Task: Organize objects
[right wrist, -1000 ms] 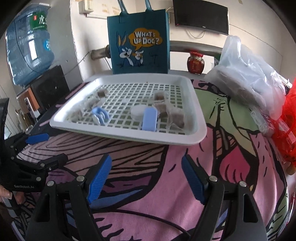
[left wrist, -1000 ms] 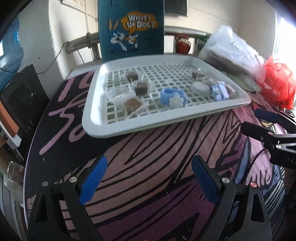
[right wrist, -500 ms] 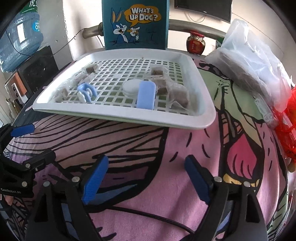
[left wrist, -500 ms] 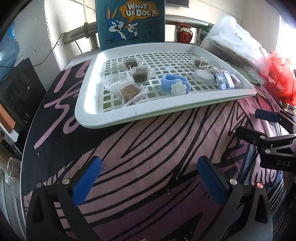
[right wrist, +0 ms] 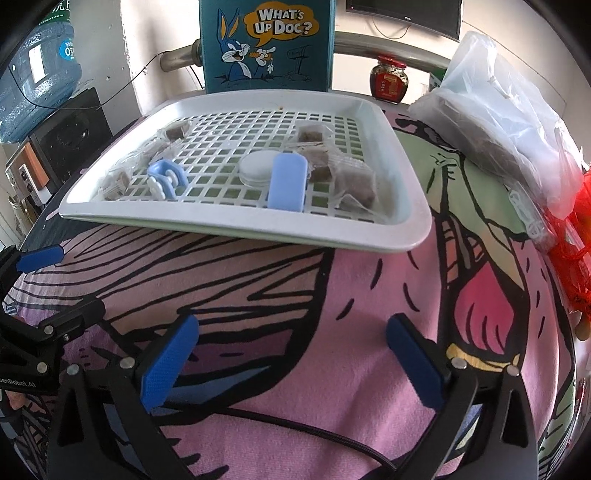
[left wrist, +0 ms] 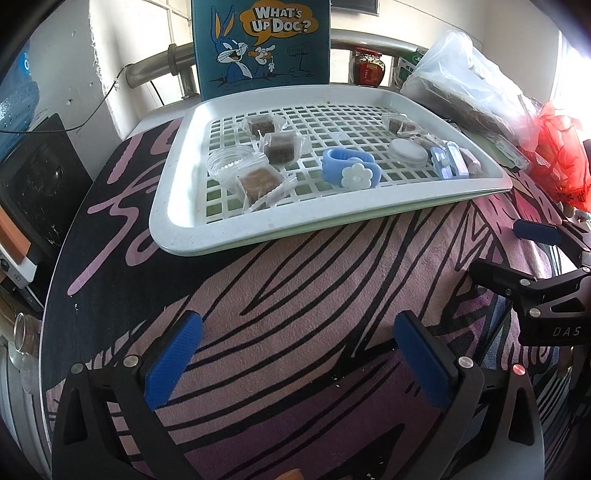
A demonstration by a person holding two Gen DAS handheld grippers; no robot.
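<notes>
Before the tray (left wrist: 177,206), both grippers' fingers (left wrist: 173,354) (right wrist: 168,360) just spread wider, nothing between.

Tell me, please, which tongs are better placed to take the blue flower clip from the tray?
Probably the left tongs. The blue flower clip lies in the left half of the white tray, almost straight ahead of them. For the right tongs it sits off to the left. Both are open and empty.

White wall (right wrist: 166,33) straight ahead, metal pipe (left wrist: 159,68) running along it, dark TV (right wrist: 404,14) mounted up right, strong daylight from the right-side window (left wrist: 570,62).
</notes>
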